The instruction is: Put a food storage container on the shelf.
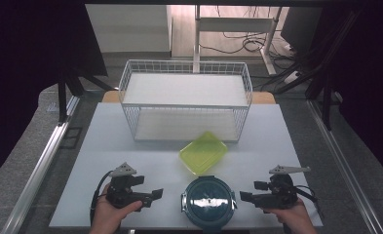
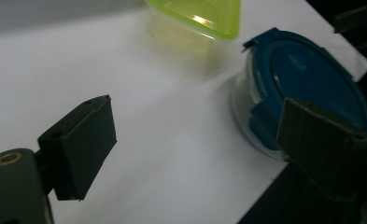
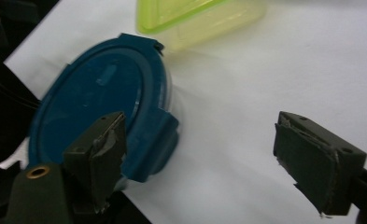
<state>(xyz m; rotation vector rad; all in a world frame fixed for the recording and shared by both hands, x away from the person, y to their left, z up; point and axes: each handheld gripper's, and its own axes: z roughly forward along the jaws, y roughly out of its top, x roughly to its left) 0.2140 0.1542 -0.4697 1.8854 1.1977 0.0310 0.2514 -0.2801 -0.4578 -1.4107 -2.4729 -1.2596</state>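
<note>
The round blue-lidded container point(image 1: 209, 202) sits at the near edge of the white table point(image 1: 111, 141), directly between the two grippers, and that is the relation any coming move turns on: it lies to the right of the left gripper point(image 1: 152, 195) and to the left of the right gripper point(image 1: 245, 196), with both sets of jaws pointing inward at it across the table. The gaps look about even, so neither hand is clearly nearer. Being round, the container has no long axis to line up with; its lid tabs stick out at the sides facing each gripper. In the left gripper view, the left gripper's point(image 2: 197, 144) jaws stand wide apart with nothing between them, and the container point(image 2: 307, 79) lies just beyond the right-hand jaw. In the right gripper view, the right gripper point(image 3: 214, 163) is likewise spread and empty, beside the lid point(image 3: 97, 102). The yellow-green container point(image 1: 203, 152) rests just behind, in front of the wire basket point(image 1: 186, 102). Both hands hold their grippers low and roughly level.
</note>
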